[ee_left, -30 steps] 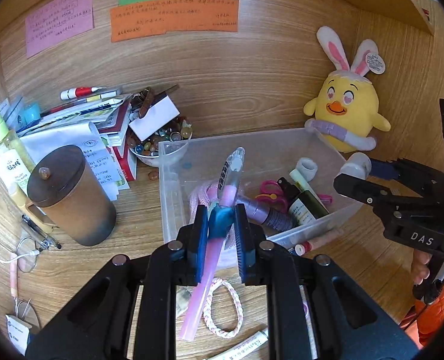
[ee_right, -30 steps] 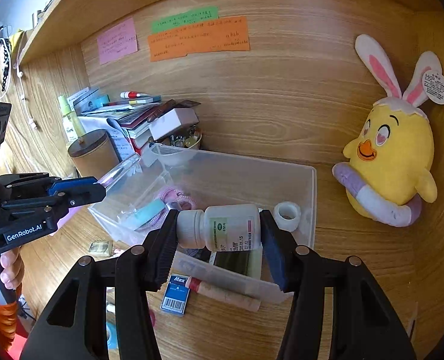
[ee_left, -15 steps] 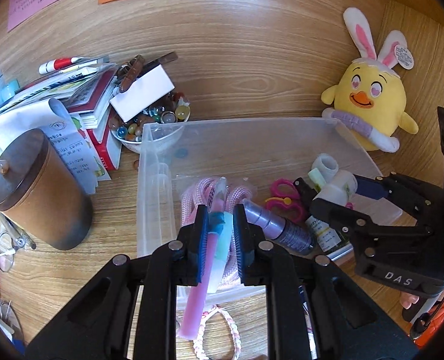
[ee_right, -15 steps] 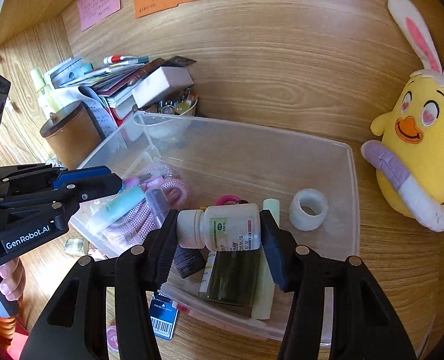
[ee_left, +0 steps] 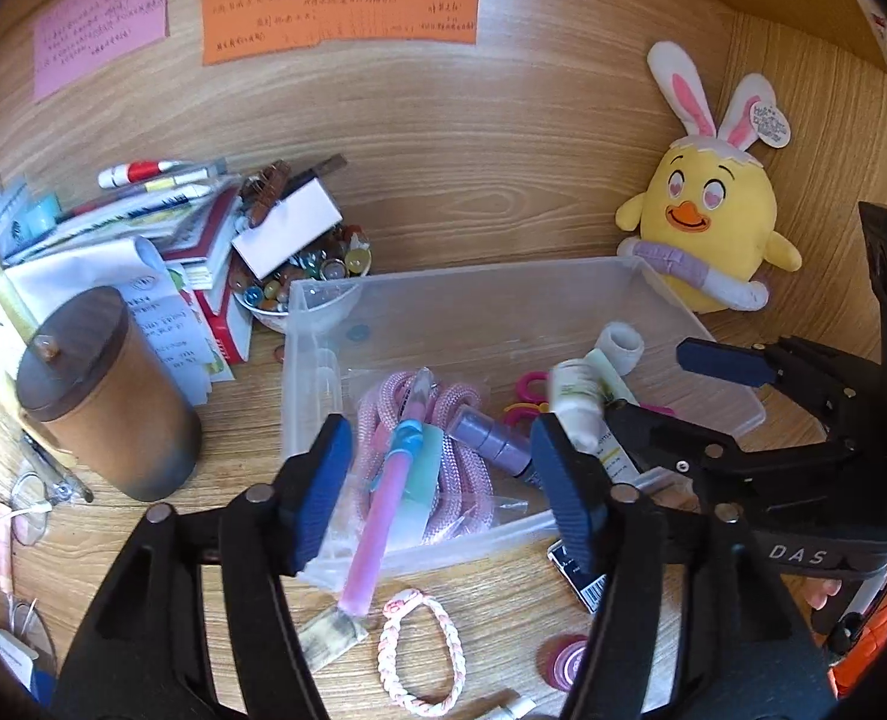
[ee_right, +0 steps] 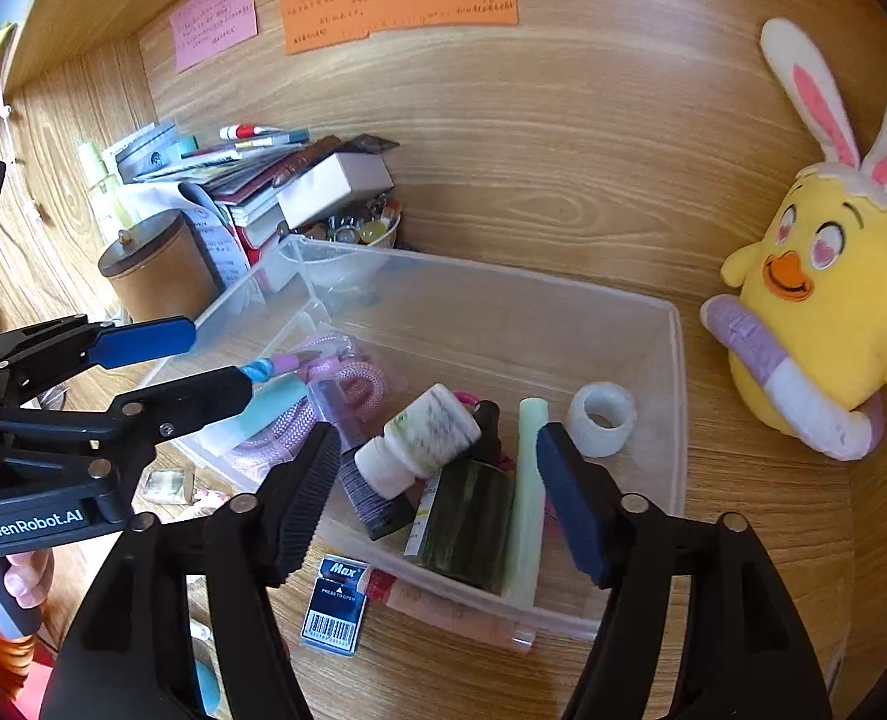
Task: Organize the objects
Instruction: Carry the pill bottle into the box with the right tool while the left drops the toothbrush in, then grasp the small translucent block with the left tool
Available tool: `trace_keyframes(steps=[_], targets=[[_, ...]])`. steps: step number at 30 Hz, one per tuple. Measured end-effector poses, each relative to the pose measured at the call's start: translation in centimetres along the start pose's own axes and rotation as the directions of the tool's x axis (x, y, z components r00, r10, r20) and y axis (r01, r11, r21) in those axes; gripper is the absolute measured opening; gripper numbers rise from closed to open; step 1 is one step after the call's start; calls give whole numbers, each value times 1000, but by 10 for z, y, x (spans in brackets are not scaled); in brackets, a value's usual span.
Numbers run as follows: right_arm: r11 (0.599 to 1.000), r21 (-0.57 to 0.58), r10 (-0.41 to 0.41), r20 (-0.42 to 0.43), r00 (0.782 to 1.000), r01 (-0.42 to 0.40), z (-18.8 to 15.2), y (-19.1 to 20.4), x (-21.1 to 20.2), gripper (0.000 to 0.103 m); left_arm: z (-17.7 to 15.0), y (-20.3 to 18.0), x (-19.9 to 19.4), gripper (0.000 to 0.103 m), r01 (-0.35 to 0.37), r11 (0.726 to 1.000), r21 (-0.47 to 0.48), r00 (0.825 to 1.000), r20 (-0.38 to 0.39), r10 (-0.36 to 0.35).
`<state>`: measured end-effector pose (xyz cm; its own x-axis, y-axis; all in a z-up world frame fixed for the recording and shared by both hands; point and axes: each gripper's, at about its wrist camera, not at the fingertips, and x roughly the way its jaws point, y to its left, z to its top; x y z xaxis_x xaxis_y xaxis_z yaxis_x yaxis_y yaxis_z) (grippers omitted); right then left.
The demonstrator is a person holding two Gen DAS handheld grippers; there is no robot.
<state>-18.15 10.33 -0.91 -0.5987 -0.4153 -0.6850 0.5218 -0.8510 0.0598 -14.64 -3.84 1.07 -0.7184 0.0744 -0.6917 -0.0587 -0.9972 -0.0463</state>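
A clear plastic bin [ee_left: 467,300] [ee_right: 677,372] sits on the wooden desk. My left gripper [ee_left: 443,474] is open over the bin's front left; the pink pen [ee_left: 386,504] lies loose across the bin's front wall on a pink rope [ee_left: 449,480]. My right gripper [ee_right: 437,480] is open over the bin's front; the white pill bottle [ee_right: 422,441] is blurred and tilted between the jaws, free of both pads. It also shows in the left wrist view [ee_left: 575,402]. A dark green bottle [ee_right: 467,522], a pale green tube [ee_right: 527,480] and a tape roll [ee_right: 600,420] lie in the bin.
A brown lidded canister [ee_left: 101,396], a pile of books and papers [ee_left: 143,228] and a bowl of marbles [ee_left: 305,276] stand left of the bin. A yellow plush chick [ee_right: 821,312] stands at the right. A braided bracelet [ee_left: 422,654], a staples box [ee_right: 335,606] and a tube [ee_right: 443,606] lie in front.
Both grippers have opened. The pink pen has dropped from the left jaws onto the bin's front wall, and the white pill bottle has left the right jaws and tilts down into the bin.
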Motion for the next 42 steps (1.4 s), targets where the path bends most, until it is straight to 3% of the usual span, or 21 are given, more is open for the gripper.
trace_keyframes(steps=[3, 5, 8, 11, 18, 24, 26, 28, 30, 34, 38, 42], targets=[[1000, -6, 1, 22, 1000, 0, -2, 2, -15, 67, -2, 4, -16, 76, -18, 1000, -1, 999, 31, 18], [1000, -13, -9, 42, 999, 10, -5, 4, -25, 70, -5, 10, -26, 89, -29, 1000, -9, 998, 48, 29], [999, -22, -24, 69, 997, 25, -12, 8, -39, 78, -12, 22, -40, 100, -62, 997, -37, 996, 66, 65], [999, -24, -20, 72, 997, 22, -21, 11, -45, 80, -21, 37, -47, 101, -98, 993, -66, 993, 60, 102], [999, -23, -40, 14, 999, 41, -49, 14, -37, 81, -47, 70, -34, 101, -152, 983, -101, 988, -49, 148], [999, -19, -48, -65, 997, 47, -72, 2, -20, 81, -77, 74, -15, 101, -106, 994, -40, 983, -151, 99], [998, -36, -53, -77, 996, 51, -74, 0, -15, 74, -85, 73, -11, 101, -96, 995, -17, 981, -171, 92], [997, -57, -55, -101, 993, 50, -76, 0, -8, 57, -91, 73, -8, 101, -95, 996, -4, 979, -179, 92], [997, -70, -51, -123, 991, 43, -77, -1, -1, 47, -95, 72, -6, 101, -94, 996, 2, 979, -180, 93], [992, -110, -75, -128, 989, 61, -76, 4, 10, 45, -98, 70, -2, 81, -73, 997, 29, 978, -193, 78], [990, -126, -74, -127, 989, 58, -76, 4, 12, 47, -99, 72, 9, 75, -44, 998, 37, 976, -214, 51], [993, -108, 34, -172, 984, -53, -79, 4, 2, 45, -100, 75, 15, 70, -34, 999, 21, 972, -232, 38]])
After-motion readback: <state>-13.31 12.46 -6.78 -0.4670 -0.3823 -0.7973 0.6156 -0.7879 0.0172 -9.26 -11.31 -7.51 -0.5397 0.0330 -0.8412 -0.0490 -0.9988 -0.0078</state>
